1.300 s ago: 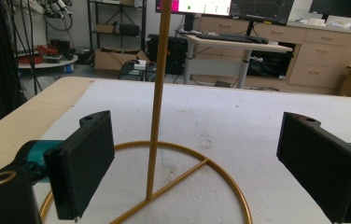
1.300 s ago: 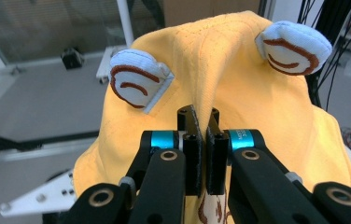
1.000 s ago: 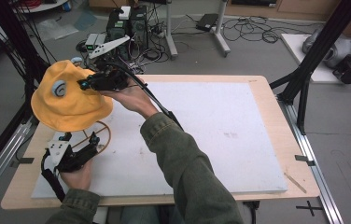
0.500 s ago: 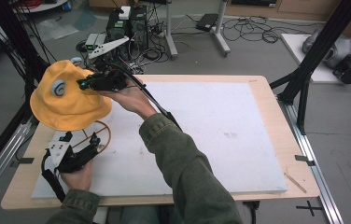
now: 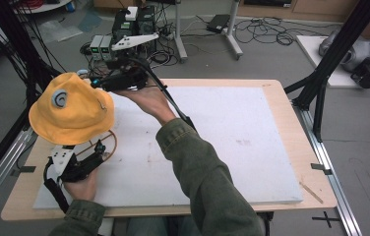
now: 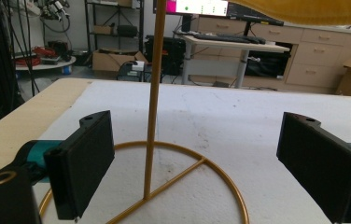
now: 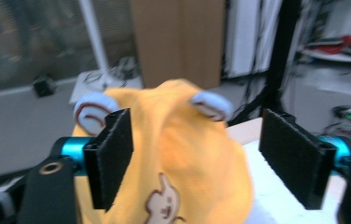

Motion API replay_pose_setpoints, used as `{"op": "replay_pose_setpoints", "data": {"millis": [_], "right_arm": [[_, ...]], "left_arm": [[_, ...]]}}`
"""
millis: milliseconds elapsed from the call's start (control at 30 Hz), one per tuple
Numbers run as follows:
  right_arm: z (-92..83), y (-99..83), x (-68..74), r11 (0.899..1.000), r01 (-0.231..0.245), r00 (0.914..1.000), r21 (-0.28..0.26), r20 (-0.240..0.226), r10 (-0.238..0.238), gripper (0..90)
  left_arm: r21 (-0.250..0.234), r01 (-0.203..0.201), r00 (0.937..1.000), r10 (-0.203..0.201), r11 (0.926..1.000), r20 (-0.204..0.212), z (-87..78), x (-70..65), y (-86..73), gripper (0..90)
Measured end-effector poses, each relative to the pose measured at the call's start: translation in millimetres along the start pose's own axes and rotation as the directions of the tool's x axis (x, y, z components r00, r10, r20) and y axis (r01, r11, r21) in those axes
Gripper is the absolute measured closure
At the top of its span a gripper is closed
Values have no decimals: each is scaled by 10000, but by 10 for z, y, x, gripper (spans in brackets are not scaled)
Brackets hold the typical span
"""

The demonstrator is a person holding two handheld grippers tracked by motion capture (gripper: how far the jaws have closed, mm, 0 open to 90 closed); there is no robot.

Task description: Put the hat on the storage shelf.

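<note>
Both grippers, left [image 5: 105, 153] and right [image 5: 96, 82], stand open, empty; your soft, light yellow hat [image 5: 71, 114] on its stand [image 6: 152, 116] pinches best at the brim.

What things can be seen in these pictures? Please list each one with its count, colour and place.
hat: one, yellow with grey ears, on top of the stand, left part of the table
stand: one, gold wire, ring base on the white board, thin upright pole
white board: one, covers most of the wooden table
right gripper: one, black, beside the hat, jaws just opened, apart from the hat
left gripper: one, black, at the stand's base, jaws open either side of the pole
</note>
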State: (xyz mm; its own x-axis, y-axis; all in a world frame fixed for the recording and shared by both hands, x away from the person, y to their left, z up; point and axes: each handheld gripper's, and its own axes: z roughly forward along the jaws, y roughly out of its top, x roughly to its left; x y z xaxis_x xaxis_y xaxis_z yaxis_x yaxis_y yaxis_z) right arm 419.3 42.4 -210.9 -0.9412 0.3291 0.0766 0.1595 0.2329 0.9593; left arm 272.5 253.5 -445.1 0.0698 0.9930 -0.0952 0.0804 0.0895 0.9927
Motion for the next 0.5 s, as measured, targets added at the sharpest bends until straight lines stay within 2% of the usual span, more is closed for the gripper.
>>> {"op": "replay_pose_setpoints", "data": {"millis": [67,100,133,167,200,233,267,300,367,400,467,500], "right_arm": [[-119,2,-10,9988,33,9997,-491,226,-22,245],[-228,-19,-8,9950,95,9989,-995,465,-49,244],[-381,-39,-10,9908,146,9959,-1343,902,-24,216],[-381,-39,-10,9908,146,9959,-1343,902,-24,216],[-468,-41,-9,9901,188,9929,-1393,1191,-21,214],[-560,-51,-5,9852,358,9883,-1674,1519,-101,221],[-672,-78,7,9744,594,9816,-2170,1901,-176,241],[-808,-111,20,9616,754,9725,-2639,2326,-124,241],[-980,-147,15,9519,909,9572,-2927,2894,-24,236],[-1077,-180,14,9438,1106,9438,-3115,3304,-16,232],[-1258,-240,2,9365,1360,9142,-3233,4051,71,217],[-1373,-285,-5,9314,1426,8963,-3349,4429,220,214]], "left_arm": [[-20,-12,10000,12,10000,-14,0,-1,0,115],[-22,-31,10000,31,10000,-16,-1,-1,0,115],[-22,-3,10000,3,10000,-17,-1,-4,-2,115],[-14,-20,10000,20,10000,-30,-2,-5,-1,115],[-22,-9,10000,9,10000,-33,-4,-8,-2,115],[-27,-29,10000,29,10000,-36,-5,-8,-1,115],[-29,-29,10000,29,10000,-47,-6,-9,-1,115],[-21,-26,10000,26,10000,-47,-6,-8,-1,115],[-19,-56,10000,56,10000,-77,-7,-8,0,115],[-38,-52,10000,51,10000,-85,-7,-9,0,115],[-44,-62,9999,62,10000,-87,-5,-13,2,115],[-43,-57,9999,57,10000,-91,-4,-15,1,115]]}}
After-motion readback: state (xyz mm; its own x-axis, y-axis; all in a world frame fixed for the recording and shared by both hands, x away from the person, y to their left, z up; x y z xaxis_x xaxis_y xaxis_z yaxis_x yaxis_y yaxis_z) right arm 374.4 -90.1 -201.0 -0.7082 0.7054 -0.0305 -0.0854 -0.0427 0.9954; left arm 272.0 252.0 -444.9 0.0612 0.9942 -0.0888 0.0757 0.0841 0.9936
